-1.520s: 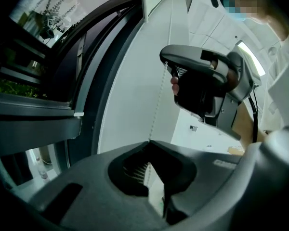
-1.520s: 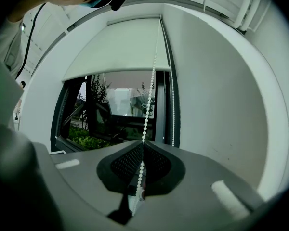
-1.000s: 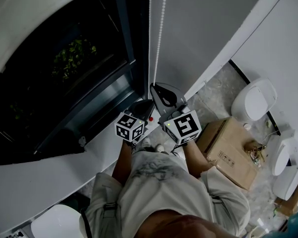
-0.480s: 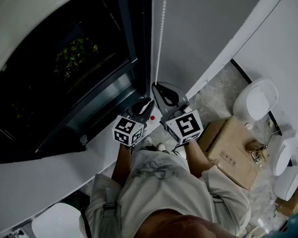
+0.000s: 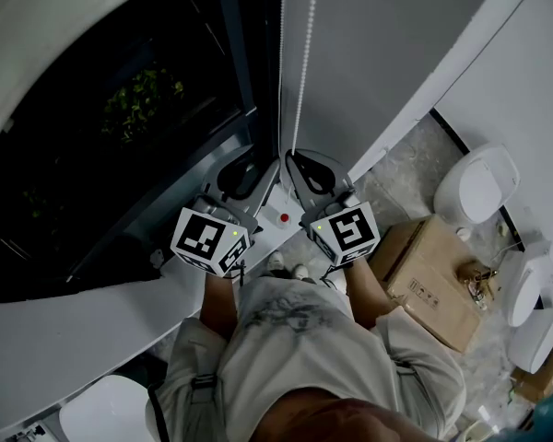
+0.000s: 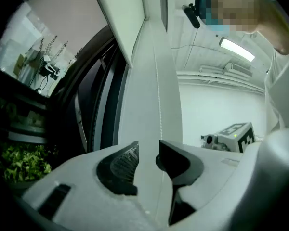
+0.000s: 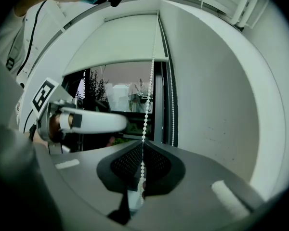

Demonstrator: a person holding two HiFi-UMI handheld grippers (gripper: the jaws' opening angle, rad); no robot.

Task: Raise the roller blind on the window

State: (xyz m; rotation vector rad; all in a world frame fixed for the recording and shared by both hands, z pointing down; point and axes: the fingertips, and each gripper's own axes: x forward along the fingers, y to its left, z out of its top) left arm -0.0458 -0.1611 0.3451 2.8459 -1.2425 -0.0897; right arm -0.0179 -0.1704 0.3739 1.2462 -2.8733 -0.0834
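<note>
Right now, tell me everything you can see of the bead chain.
The bead chain is two strands of small white beads, plastic by the look, hanging near-vertical beside the dark window frame. The right gripper has its jaws shut on one strand, which looks taut above them. The other strand hangs free, closer to the wall.

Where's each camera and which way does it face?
Head view: on the head, steeply down at shirt, left gripper, right gripper.
Left gripper view: faces the window frame; jaws have just been opening, nothing gripped.
Right gripper view: faces the roller blind; jaws shut on bead chain.
Shared: each gripper view shows the other gripper.
</note>
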